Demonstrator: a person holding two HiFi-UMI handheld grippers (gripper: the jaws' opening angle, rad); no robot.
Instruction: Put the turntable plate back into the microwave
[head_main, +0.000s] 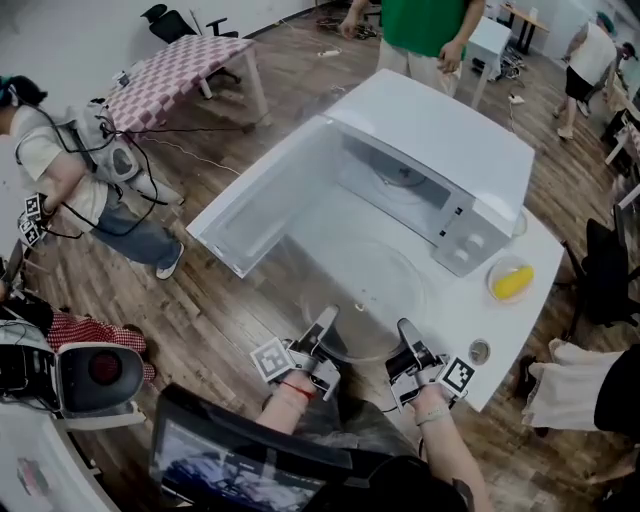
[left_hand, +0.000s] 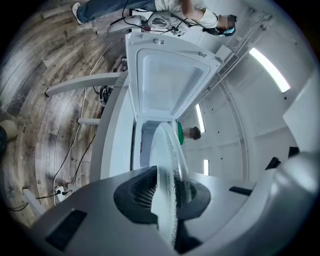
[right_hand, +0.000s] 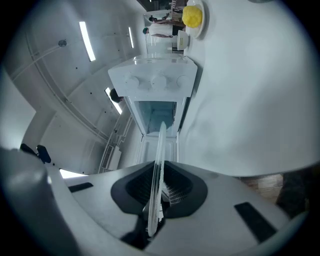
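Observation:
The clear glass turntable plate (head_main: 368, 295) is held level in front of the white microwave (head_main: 430, 160), whose door (head_main: 262, 195) hangs open to the left. My left gripper (head_main: 322, 335) is shut on the plate's near left rim, and my right gripper (head_main: 408, 340) is shut on its near right rim. In the left gripper view the plate (left_hand: 167, 170) stands edge-on between the jaws, with the open cavity (left_hand: 150, 142) behind it. In the right gripper view the plate (right_hand: 159, 165) also runs edge-on toward the microwave's control knobs (right_hand: 157, 80).
The microwave sits on a white table (head_main: 520, 310). A small bowl with a yellow thing (head_main: 511, 282) stands to its right, and a small round object (head_main: 479, 351) lies near the table's front corner. People stand around; a checkered table (head_main: 175, 70) is at the back left.

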